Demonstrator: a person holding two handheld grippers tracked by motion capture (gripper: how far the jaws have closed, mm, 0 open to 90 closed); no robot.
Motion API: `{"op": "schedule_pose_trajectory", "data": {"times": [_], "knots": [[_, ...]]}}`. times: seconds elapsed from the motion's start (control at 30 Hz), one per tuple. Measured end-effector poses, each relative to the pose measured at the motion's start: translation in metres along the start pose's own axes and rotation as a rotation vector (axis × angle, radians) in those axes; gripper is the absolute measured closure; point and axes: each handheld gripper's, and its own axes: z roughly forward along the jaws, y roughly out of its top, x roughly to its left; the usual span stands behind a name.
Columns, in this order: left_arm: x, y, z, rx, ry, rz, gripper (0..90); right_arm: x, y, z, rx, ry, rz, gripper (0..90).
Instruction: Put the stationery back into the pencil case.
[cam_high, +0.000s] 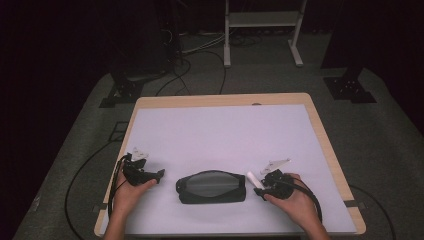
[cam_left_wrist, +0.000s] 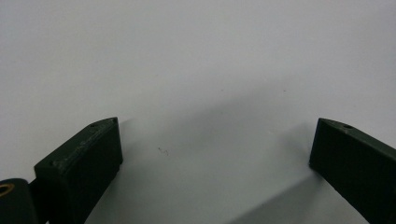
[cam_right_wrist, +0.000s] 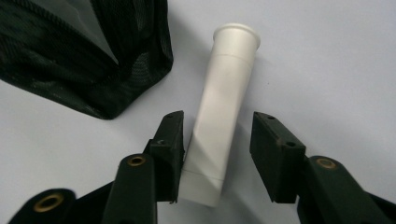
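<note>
While the person's two hands rest low on the table (cam_high: 220, 125), the high view shows a dark mesh pouch (cam_high: 211, 186) lying flat between them, near the front edge. The left gripper (cam_high: 159, 173) sits well to the left of the pouch, not touching it. The right gripper (cam_high: 258, 191) sits just to the right of the pouch, and a small white tube (cam_high: 253, 179) lies at its tip. The right hand (cam_high: 292, 200) is much nearer to the tube than the left hand (cam_high: 131, 192) is.

Looking along the left gripper, its jaws stand wide apart with nothing but bare white table between them.

Looking along the right gripper (cam_right_wrist: 217, 140), the white tube (cam_right_wrist: 223, 116) lies flat on the table, right between the jaws. Its long side runs away from the gripper, straight ahead and leaning a little to the right. The end with the wide rim points away, and the plain end points back toward the hand. The jaws are apart. The left one seems to touch the tube or nearly so, and the right one has a small gap. The dark mesh pouch (cam_right_wrist: 84, 56) is up on the left, just beside the tube but not touching it.

I think the next move is to squeeze the jaws across the tube's narrow side, since it already sits in line with them
</note>
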Motion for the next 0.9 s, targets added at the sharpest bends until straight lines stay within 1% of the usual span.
{"op": "schedule_pose_trajectory", "data": {"times": [0.1,0.3,0.57,0.83,0.9], "knots": [[0.0000,0.0000,0.0000,0.000,0.000,0.000,1.6,0.0002,0.0004,0.0000,0.006,-0.011,-0.015,58.3],[0.0000,0.0000,0.0000,0.000,0.000,0.001,1.6,0.0010,0.0023,0.0004,0.022,-0.027,-0.024,62.8],[0.0000,0.0000,-0.0001,0.002,0.001,0.004,1.6,0.0014,0.0051,0.0009,0.043,-0.029,-0.018,70.0],[-0.0001,0.0000,0.0000,0.000,0.001,0.001,1.6,0.0008,0.0052,0.0006,0.040,-0.027,-0.011,70.3],[-0.0001,0.0000,0.0000,0.000,0.001,0.001,1.6,-0.0006,0.0042,-0.0006,0.036,-0.016,0.003,70.3]]}}
